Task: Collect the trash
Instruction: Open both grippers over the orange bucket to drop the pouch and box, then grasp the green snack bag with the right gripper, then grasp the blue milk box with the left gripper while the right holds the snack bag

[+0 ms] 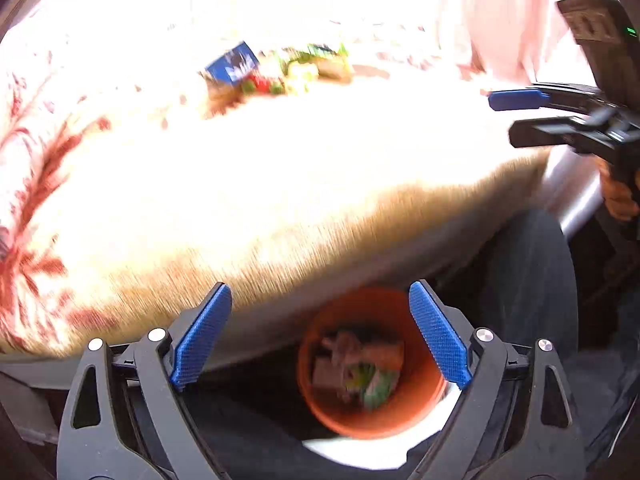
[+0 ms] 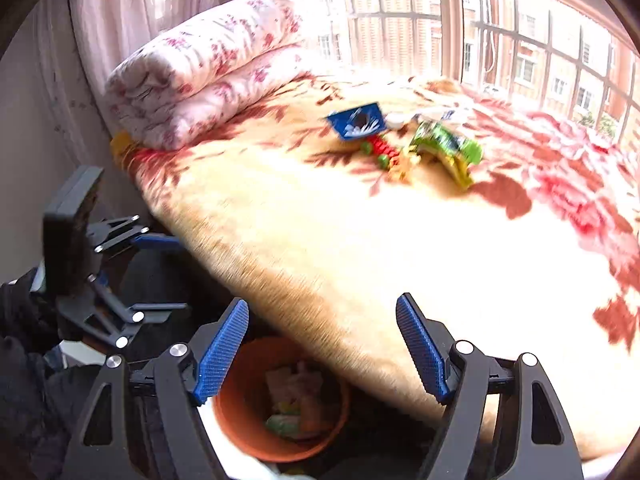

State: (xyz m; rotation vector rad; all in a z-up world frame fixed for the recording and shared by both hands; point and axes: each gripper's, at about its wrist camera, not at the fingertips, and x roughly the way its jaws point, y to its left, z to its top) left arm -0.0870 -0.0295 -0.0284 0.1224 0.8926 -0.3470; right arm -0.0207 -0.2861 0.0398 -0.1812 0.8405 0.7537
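Judging by the orange bin [image 2: 280, 404], this cleanup is maybe halfway there. It sits on the floor tight against the near edge of the bed [image 2: 360, 248], and it already has a pile of wrappers and scraps in it: brownish, green and pale bits, too blurry to name any of them.

What's left is the little heap of trash out in the middle of the bed, well away from the bin. From the right wrist view I can make out a blue packet [image 2: 356, 121], a crumpled green and yellow snack bag [image 2: 446, 150] beside it, a red and green wrapper [image 2: 380, 148] between those two, and something white just behind the blue packet that I can't identify. So roughly four pieces to go, give or take.

Both tongs are empty right now. The left gripper [image 1: 320, 334] has its blue pads spread wide with nothing between them, and it hangs over the bin. The right gripper [image 2: 322, 346] is the same deal, jaws wide apart, nothing held, also above the bin and the bed's edge. Each one shows up at the side of the other's view.

Farther back from the bin, a rolled floral quilt [image 2: 200, 76] sits at the head of the bed by the window [image 2: 440, 20]; not trash, I'd say.
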